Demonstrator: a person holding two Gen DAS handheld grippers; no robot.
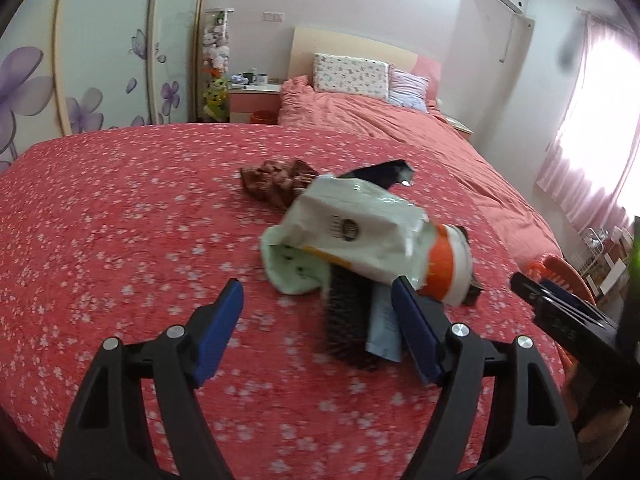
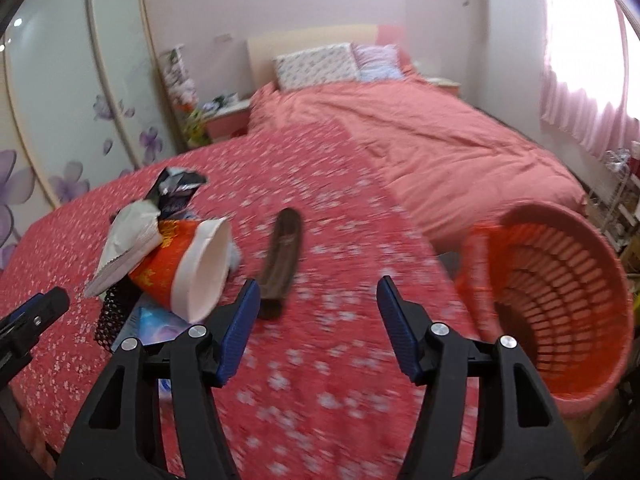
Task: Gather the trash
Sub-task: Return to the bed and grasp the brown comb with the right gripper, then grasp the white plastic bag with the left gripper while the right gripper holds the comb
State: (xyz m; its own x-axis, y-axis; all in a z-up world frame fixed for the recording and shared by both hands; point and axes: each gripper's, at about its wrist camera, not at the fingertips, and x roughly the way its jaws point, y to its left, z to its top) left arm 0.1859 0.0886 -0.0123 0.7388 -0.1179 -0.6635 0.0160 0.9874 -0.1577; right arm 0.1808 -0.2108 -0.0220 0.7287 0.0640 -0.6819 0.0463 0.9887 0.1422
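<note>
Orange basket (image 2: pixel 560 300) sits at the bed edge, trash pile (image 1: pixel 360 240) just left of it on the red bedspread (image 1: pixel 120 220). Both the left gripper (image 1: pixel 316 328) and the right gripper (image 2: pixel 314 328) are spread wide, holding nothing. Looks like the reach-in step; next is probably closing on the paper cup (image 2: pixel 192 264).

A bed (image 1: pixel 140 208) is covered with a red floral bedspread, a pink duvet (image 1: pixel 400 120) and two pillows (image 1: pixel 352 74) against a pale headboard (image 1: pixel 344 42). Wardrobe doors (image 1: pixel 100 52) are printed with purple flowers. Daylight is admitted through pink curtains (image 1: pixel 592 120). A bedside cabinet (image 1: pixel 254 100) is seen.
</note>
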